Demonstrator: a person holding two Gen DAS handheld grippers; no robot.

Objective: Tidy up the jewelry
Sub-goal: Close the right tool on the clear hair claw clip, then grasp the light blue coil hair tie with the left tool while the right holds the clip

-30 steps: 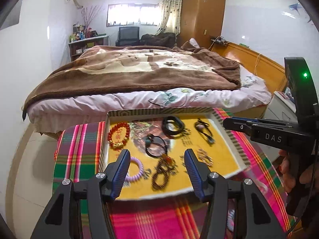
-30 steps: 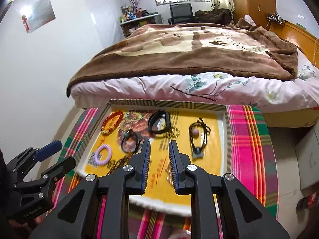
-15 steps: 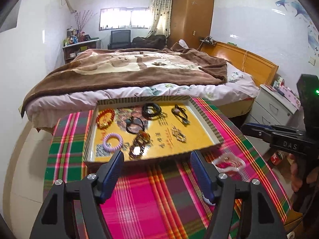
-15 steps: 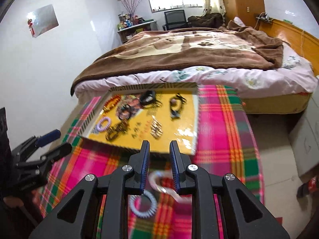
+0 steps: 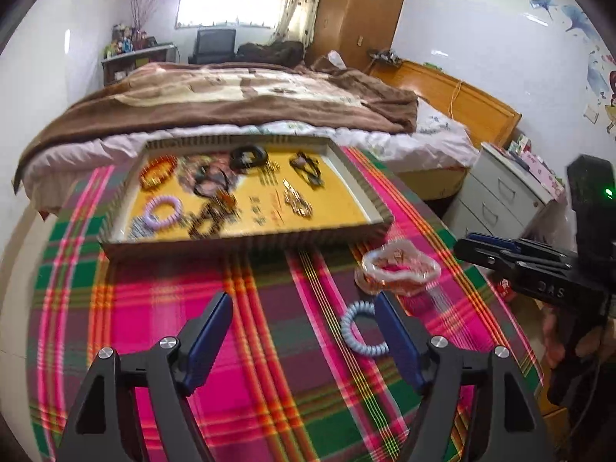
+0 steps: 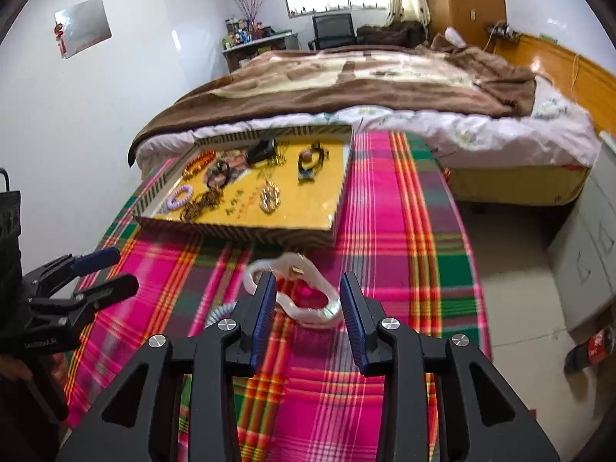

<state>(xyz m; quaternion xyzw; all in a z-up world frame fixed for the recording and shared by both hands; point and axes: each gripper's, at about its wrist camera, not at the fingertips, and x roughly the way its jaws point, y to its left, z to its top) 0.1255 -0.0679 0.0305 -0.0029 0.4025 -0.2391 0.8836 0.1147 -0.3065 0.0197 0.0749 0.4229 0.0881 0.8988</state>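
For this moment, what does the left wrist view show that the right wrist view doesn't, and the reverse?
Left wrist only: the wall stickers and nearly the whole blue coil bracelet.
Right wrist only: the silver wall sheet; only a sliver of that coil.
Both: the tray of jewelry, the white wavy bangle on the plaid cloth, the bed, and the opposite gripper.

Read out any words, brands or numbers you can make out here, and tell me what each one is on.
"DAS": pale letters on the black body of the right tool, left wrist view.
Pale lettering on the black left tool, right wrist view: too blurred to read.
Red characters printed on the yellow floor of the striped cardboard tray: too blurred to read.
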